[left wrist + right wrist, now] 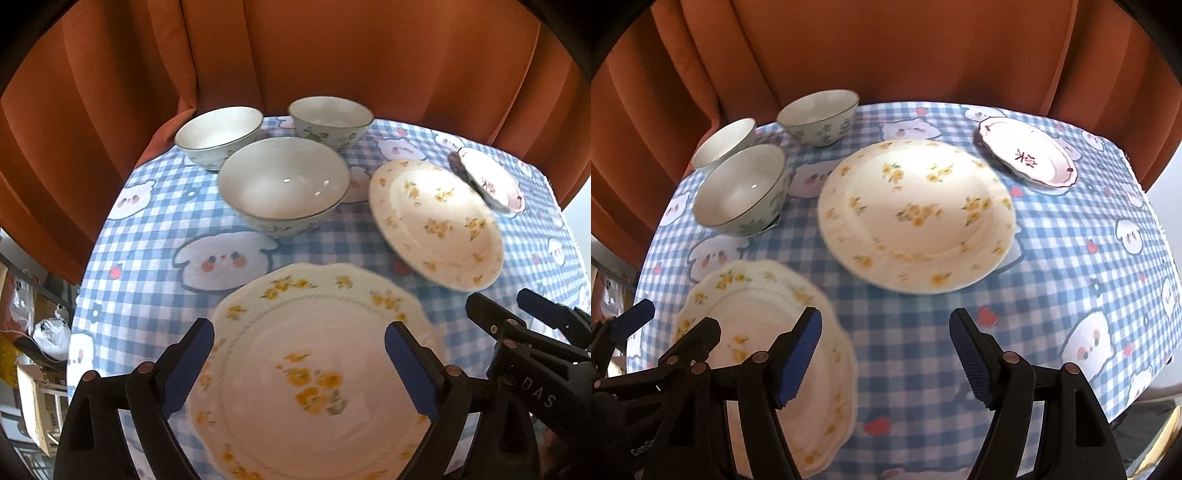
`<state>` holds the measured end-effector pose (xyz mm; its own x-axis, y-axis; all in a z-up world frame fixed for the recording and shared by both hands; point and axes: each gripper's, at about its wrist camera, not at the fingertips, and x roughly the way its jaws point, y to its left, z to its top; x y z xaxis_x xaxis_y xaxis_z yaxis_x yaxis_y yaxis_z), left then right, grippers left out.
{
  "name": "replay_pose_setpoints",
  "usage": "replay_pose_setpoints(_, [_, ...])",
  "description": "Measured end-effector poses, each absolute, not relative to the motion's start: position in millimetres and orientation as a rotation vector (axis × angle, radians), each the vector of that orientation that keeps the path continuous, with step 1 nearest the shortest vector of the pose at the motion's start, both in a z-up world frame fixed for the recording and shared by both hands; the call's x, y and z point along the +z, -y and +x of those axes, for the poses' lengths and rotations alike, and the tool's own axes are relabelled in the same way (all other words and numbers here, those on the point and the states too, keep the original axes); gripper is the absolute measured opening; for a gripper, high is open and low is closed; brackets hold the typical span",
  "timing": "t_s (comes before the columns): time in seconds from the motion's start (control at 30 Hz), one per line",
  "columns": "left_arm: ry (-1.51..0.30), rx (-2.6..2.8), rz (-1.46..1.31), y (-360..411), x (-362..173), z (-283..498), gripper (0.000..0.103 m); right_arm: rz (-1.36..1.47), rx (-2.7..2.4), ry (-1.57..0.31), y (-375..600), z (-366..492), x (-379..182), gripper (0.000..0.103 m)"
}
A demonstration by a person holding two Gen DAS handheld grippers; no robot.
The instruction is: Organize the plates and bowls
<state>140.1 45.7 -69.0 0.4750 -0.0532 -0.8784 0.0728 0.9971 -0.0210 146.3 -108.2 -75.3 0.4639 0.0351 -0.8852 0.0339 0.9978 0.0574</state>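
A scalloped plate with yellow flowers lies at the table's near edge. My left gripper hovers open above it, one finger over each side. A round yellow-flowered plate lies further back. A small pink-rimmed plate sits at the far right. Three white bowls with green leaf patterns stand at the far left: a near one and two behind. My right gripper is open and empty over bare cloth, right of the scalloped plate.
The table wears a blue-checked cloth with cartoon bears. An orange curtain hangs close behind the table. Boxes and bags lie on the floor to the left. The right gripper shows in the left wrist view.
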Motion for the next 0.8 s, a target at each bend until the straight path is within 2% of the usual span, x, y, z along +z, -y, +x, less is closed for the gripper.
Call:
replay_pose_setpoints(0.17, [-1.065,-0.071,0.018,-20.8,-66.6,154.0,0.097,0.093,0.014,-1.07,136.3,158.0,-69.9,0.077])
replay_pose_setpoints(0.3, [-1.069,-0.067,0.011,3.8,-67.9,166.0,0.098,0.116,-0.005,-1.072,163.5,170.7,-69.8,0.083])
replay_pose_setpoints(0.8, [-1.082,0.045,-0.054,53.2,-100.4,221.2,0.097,0.143,0.053,-1.044,220.9,234.5,-90.1,0.084])
